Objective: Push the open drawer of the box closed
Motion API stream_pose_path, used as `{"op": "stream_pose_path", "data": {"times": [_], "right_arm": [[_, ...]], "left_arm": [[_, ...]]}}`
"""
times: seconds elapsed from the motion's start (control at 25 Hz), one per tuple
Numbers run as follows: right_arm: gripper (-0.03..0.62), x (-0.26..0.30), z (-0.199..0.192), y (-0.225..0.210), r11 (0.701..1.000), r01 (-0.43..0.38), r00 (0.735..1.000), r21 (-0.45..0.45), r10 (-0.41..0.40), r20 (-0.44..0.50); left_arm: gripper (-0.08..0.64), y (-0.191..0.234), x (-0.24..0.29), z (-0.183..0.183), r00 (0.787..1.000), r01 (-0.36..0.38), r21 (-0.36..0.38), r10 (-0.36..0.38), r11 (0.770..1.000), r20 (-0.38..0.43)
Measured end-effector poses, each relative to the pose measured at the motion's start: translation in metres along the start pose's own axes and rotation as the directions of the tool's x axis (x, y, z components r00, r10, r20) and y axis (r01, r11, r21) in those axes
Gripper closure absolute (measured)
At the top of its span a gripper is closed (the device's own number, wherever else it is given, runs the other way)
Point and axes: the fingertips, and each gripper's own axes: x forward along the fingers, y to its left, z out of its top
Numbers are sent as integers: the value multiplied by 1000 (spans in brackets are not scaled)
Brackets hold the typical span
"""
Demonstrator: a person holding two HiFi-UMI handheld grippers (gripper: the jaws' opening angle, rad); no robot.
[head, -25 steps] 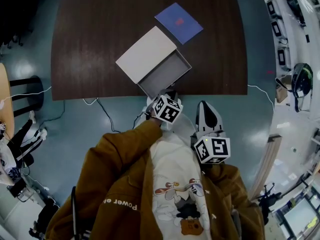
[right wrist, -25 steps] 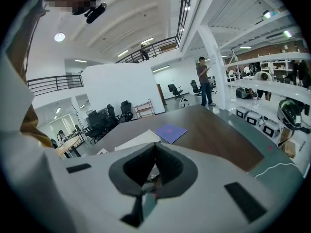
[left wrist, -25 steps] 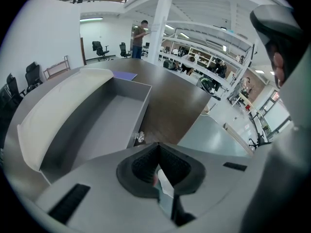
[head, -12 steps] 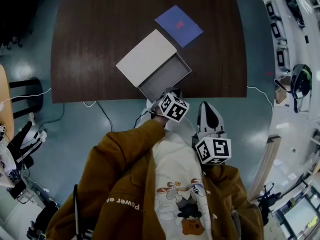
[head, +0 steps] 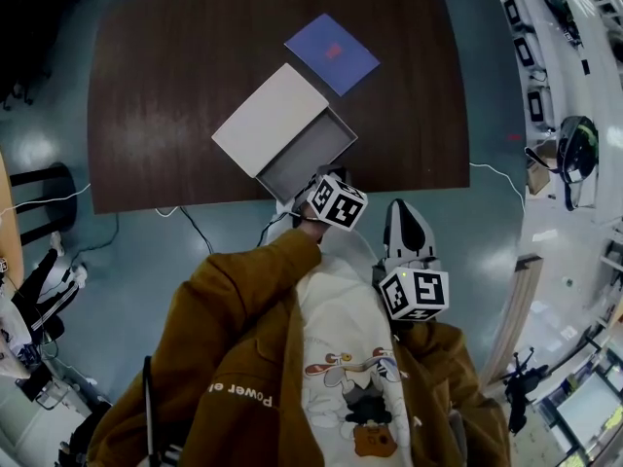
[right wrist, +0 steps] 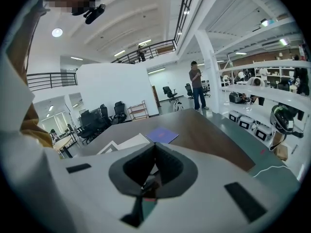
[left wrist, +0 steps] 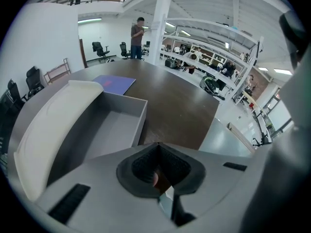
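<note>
A flat box with a white top (head: 270, 118) lies on the dark table (head: 175, 86). Its grey drawer (head: 308, 152) is pulled out toward the near edge and is empty inside. My left gripper (head: 321, 185) sits at the drawer's near end by the table edge, jaws shut with nothing between them. In the left gripper view the open drawer (left wrist: 104, 127) and the white top (left wrist: 51, 125) lie just ahead and to the left of the tips (left wrist: 156, 144). My right gripper (head: 406, 212) is held back over the floor, shut and empty, pointing toward the table.
A purple booklet (head: 332, 53) lies on the table just beyond the box, also visible as a booklet (left wrist: 114, 84) in the left gripper view. Cables (head: 200, 227) hang off the near table edge. Chairs, shelves and people stand far off in the room.
My left gripper has moved forward and a little right, closer to the drawer's near end. The drawer stays open about as far. The right gripper has hardly moved.
</note>
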Motion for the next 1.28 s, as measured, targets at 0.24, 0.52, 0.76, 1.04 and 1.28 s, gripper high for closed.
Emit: {"op": "stream_pose_path", "data": {"times": [0.24,0.52,0.76,1.04,1.28], "right_arm": [[586,3,4,-4,1000,-5,1000,-2,5,-3],[586,11,5,3,999,-35,999,-13,35,-12],[586,20,6,10,998,-53,999,-24,52,-14],[586,27,8,16,998,-60,998,-31,59,-18],[586,28,8,19,998,-61,998,-31,61,-18]], "left_arm": [[554,22,2,2,998,-65,-47,64,997,-6],[554,52,-2,0,994,-112,-125,113,986,1],[554,82,-4,-2,989,-144,-205,147,968,-3],[554,108,-7,-1,984,-168,-266,176,949,4],[554,114,-9,-1,985,-166,-280,175,946,6]]}}
